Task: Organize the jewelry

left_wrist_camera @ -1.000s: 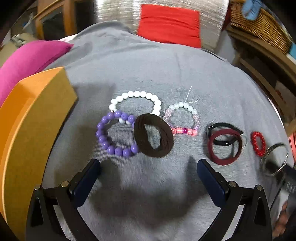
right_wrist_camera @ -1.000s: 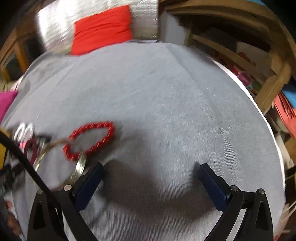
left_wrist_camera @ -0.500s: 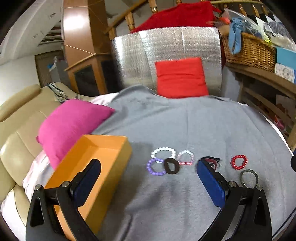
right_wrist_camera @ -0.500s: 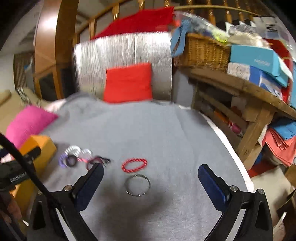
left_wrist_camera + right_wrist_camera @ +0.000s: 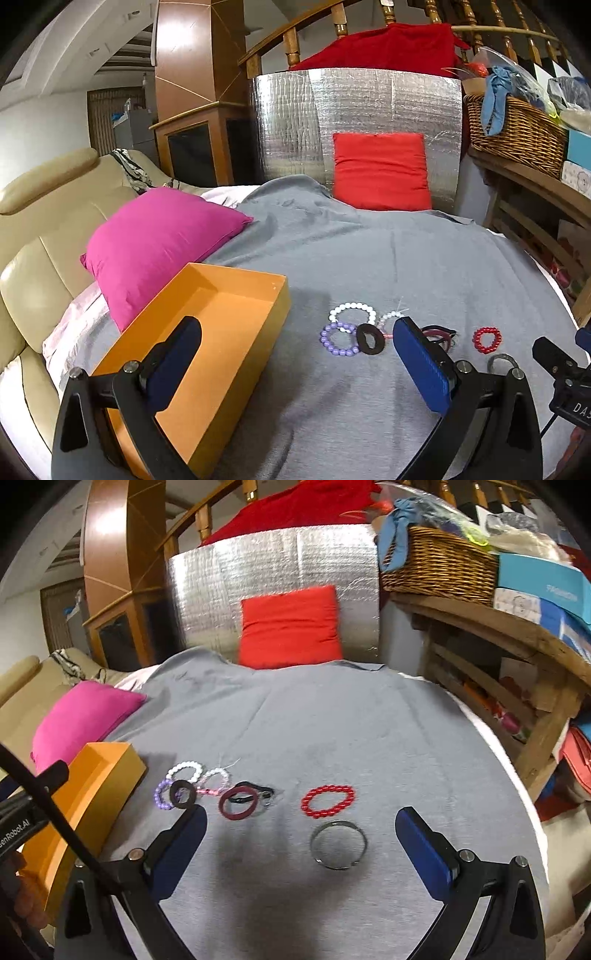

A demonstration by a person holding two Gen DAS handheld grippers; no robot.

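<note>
Several bracelets lie in a row on the grey cloth: a white bead one (image 5: 352, 312), a purple bead one (image 5: 338, 340), a dark brown band (image 5: 370, 338), a pink-clear bead one (image 5: 215, 780), a maroon band (image 5: 237, 804), a red bead one (image 5: 328, 800) and a silver bangle (image 5: 338, 844). An empty orange box (image 5: 207, 354) stands left of them. My left gripper (image 5: 297, 363) is open and empty, raised above the box's right edge. My right gripper (image 5: 301, 853) is open and empty, raised above the silver bangle.
A pink pillow (image 5: 159, 243) lies behind the box on a beige sofa (image 5: 40, 236). A red cushion (image 5: 380, 171) leans on a silver foil panel (image 5: 354, 107) at the back. A wooden shelf with a wicker basket (image 5: 436, 568) runs along the right.
Both grippers have lifted up and pulled back from close above the bracelets, so the whole cloth and the box now show. The bracelets have not moved.
</note>
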